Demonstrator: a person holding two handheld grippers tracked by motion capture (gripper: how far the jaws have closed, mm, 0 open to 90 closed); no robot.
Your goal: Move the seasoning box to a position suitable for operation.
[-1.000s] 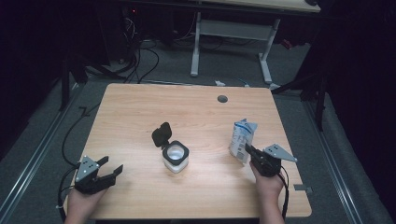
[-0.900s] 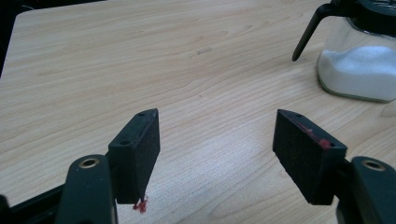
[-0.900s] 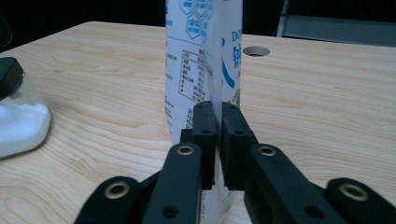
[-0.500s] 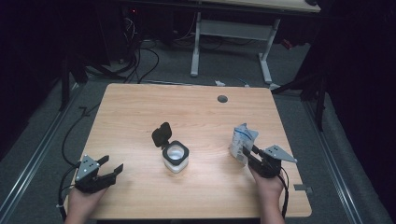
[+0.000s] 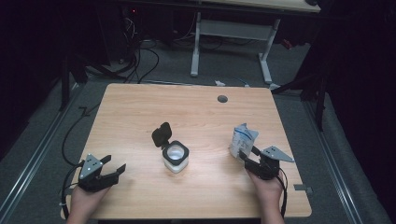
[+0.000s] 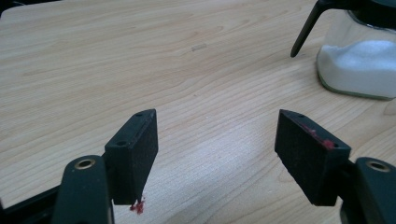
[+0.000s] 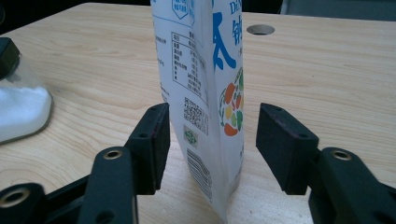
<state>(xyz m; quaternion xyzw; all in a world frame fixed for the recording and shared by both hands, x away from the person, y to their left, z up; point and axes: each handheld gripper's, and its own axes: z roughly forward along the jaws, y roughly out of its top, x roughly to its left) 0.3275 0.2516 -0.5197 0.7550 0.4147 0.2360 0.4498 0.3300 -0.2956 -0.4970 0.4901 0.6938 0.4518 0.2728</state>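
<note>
**Jaws off the pouch, both grippers idle**

Right gripper [image 5: 249, 157] jaws just opened w/ pouch [image 7: 205, 84] standing between, untouched; I read that as a release. Left gripper [image 5: 113, 165] jaws apart, empty, parked near desk [image 5: 140, 112] corner. Open jar [image 5: 175, 157] sits mid-desk. Wood top, dark room, cables behind.

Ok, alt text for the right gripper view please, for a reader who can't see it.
A white printed pouch stands upright on the wooden table between the open jaws of the right gripper; the jaws have just been opening and neither pad presses on it. At the left edge sits a clear jar of white powder.
</note>
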